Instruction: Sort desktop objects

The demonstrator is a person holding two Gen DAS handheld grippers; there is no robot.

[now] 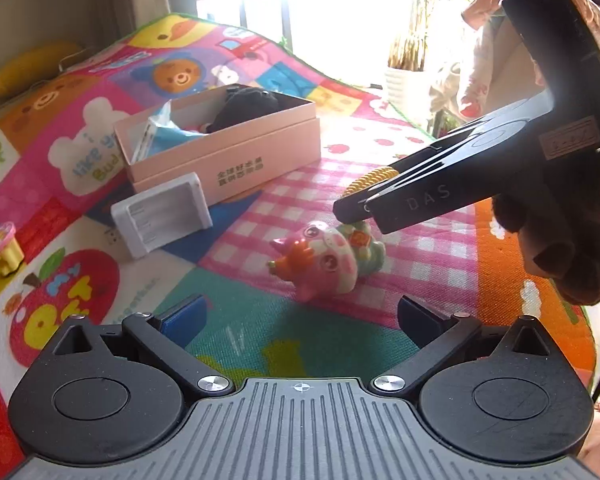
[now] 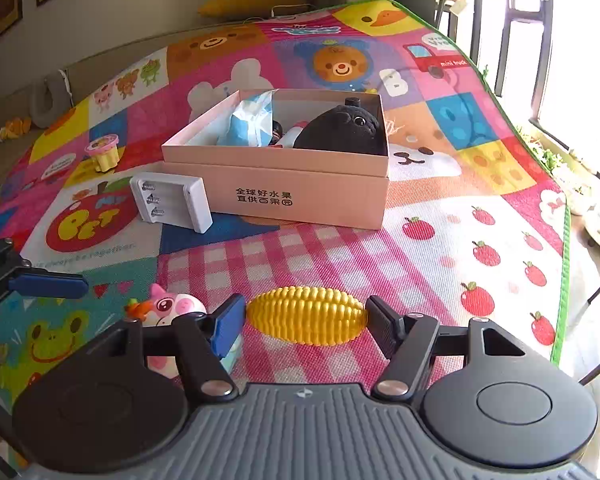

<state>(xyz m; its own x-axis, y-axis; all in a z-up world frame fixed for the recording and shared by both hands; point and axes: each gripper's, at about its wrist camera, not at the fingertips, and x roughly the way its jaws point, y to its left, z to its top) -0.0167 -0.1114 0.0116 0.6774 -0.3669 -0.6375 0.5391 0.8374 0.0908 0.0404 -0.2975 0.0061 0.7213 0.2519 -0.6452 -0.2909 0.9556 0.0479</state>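
Yellow ribbed plastic corn cob (image 2: 306, 316) sits pinched endwise in the right claw (image 2: 305, 318), tilted down above the colourful play mat (image 2: 440, 240). Partly hidden behind its finger lies a pink pig figurine (image 1: 332, 258), before the spread, empty left claw (image 1: 300, 316).

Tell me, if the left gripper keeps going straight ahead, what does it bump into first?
Probably the pink pig toy, lying on the mat just ahead of the open left gripper. Depth is hard to judge, though.
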